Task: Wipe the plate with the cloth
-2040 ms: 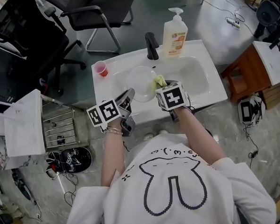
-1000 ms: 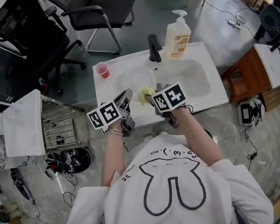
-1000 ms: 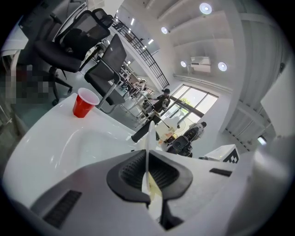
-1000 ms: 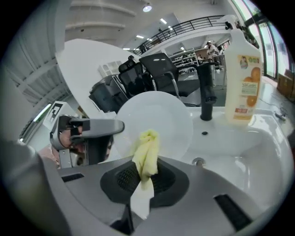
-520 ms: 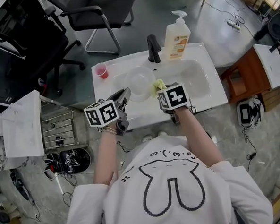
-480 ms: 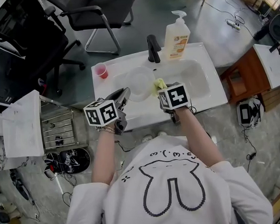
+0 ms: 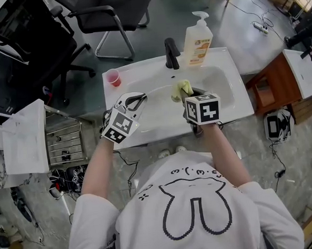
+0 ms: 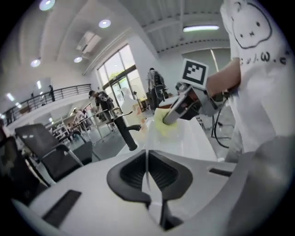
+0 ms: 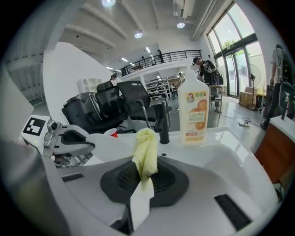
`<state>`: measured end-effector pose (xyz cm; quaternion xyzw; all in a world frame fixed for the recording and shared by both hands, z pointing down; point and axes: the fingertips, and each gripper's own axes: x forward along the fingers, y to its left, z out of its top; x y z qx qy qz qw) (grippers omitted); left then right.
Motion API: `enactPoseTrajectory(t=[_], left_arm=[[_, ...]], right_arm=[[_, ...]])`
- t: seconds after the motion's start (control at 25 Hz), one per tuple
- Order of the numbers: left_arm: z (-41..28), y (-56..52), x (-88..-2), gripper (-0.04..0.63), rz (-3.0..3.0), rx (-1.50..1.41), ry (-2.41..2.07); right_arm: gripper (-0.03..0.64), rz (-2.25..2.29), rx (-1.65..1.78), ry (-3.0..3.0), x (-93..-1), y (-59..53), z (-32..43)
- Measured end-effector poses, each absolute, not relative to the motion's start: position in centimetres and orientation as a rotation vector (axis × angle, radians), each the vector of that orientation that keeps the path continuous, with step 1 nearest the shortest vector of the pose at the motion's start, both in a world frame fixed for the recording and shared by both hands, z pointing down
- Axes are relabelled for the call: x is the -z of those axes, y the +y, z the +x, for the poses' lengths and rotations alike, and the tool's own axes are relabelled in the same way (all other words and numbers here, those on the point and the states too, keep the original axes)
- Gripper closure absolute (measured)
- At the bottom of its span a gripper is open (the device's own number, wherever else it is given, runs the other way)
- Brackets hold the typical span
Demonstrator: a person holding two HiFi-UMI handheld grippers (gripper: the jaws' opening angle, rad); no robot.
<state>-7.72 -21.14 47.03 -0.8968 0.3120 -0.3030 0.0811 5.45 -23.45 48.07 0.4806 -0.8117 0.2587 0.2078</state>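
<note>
Here, over the white sink point(image 7: 223, 89), the left gripper point(image 7: 137, 99) is held rolled onto its side, and its fingers are closed almost fully on the rim of the clear plate point(image 8: 147, 168), which is seen edge-on as a thin line between them in the left gripper view. The plate is kept off the basin floor, over the left part of the sink, and reaches from the fingers toward the right. The right gripper point(image 9: 144, 174) is held to the right of it, above the middle of the basin, with its fingers clamped on a bunched yellow cloth point(image 9: 145, 154); the cloth stands up from between the fingers as a folded wad. The wad is seen just beside the far right edge of the plate, but whether the two touch cannot be told. At the far rim of the sink a black tap point(image 7: 170, 53) is mounted, with a soap bottle point(image 7: 196, 37) just to its right. A small red cup point(image 7: 112, 76) is set on the far left corner of the sink, well apart from both grippers.
</note>
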Motion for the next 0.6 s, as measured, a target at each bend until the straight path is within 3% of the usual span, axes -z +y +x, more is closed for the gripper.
enactPoseTrajectory(t=[0.2, 0.6], left_arm=[[-7.5, -20.7, -47.7, 0.578, -2.424, 1.028, 0.743], [-5.6, -18.7, -47.5, 0.578, -1.993, 1.113, 0.445]], right_arm=[[0.568, 1.329, -0.652, -2.344, -46.8, -23.2, 5.3], [0.569, 0.887, -0.406, -2.446, -46.3, -20.0, -0.9]])
